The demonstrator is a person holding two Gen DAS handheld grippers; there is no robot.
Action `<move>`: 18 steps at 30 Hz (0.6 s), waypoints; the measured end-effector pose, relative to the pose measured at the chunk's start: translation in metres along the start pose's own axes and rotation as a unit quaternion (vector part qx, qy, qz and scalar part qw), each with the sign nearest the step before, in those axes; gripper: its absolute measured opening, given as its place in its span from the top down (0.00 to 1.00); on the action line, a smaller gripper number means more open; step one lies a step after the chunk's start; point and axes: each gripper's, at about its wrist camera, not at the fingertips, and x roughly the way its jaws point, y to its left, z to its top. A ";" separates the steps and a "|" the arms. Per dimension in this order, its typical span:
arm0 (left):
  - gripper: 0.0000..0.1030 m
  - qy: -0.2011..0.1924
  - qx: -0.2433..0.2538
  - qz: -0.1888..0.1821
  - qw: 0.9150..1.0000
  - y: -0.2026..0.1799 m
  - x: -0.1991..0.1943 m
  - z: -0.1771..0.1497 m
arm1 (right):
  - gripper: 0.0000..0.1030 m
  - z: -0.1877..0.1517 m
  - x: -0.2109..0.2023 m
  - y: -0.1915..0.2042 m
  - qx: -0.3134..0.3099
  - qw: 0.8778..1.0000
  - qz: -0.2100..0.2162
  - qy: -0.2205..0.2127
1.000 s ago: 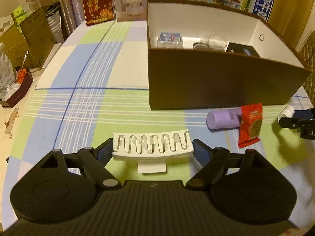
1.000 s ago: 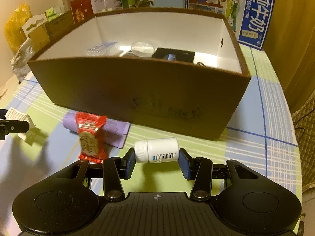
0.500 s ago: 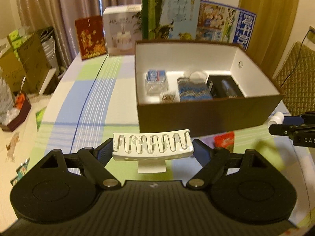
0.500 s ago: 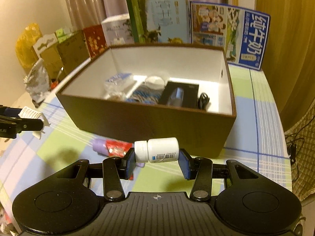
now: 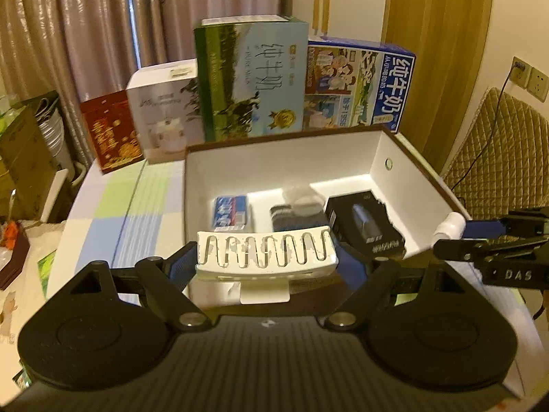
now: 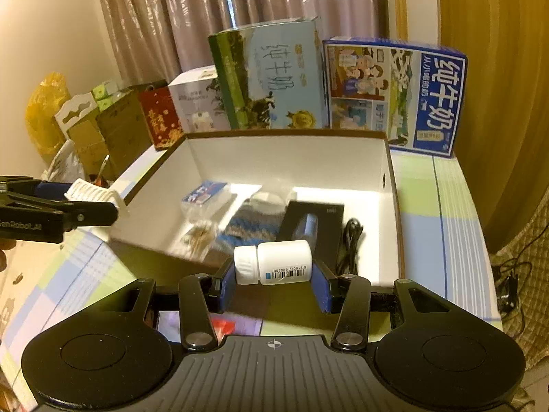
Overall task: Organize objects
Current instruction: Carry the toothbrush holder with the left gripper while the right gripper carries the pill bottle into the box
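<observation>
My left gripper [image 5: 266, 261] is shut on a white slotted soap dish [image 5: 266, 255], held level over the near wall of the brown cardboard box [image 5: 384, 144]. The right gripper [image 6: 273, 274] is shut on a white pill bottle [image 6: 274, 262] lying sideways, just above the box's [image 6: 291, 151] near edge. Inside the box lie a blue packet [image 5: 231, 213], a dark striped item [image 6: 254, 228], a black case [image 6: 314, 219] and a black cable [image 6: 351, 240]. Each gripper shows in the other's view: the right one [image 5: 453, 237] at the box's right side, the left one [image 6: 92, 199] at its left.
Milk cartons [image 6: 394, 92], a green box [image 5: 254, 79], a white box [image 5: 164, 113] and a red box [image 5: 111, 130] stand behind the brown box. A quilted chair [image 5: 497, 158] is on the right. Cardboard clutter [image 6: 103, 130] sits left of the checked tablecloth [image 6: 439, 213].
Both grippers have risen from table height and moved forward, so they now stand over the box's near edge with the soap dish and bottle still held.
</observation>
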 end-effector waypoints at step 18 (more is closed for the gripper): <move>0.20 0.039 0.014 0.012 0.999 -0.003 0.122 0.062 | 0.58 0.062 0.082 -0.043 0.028 0.999 -0.017 0.020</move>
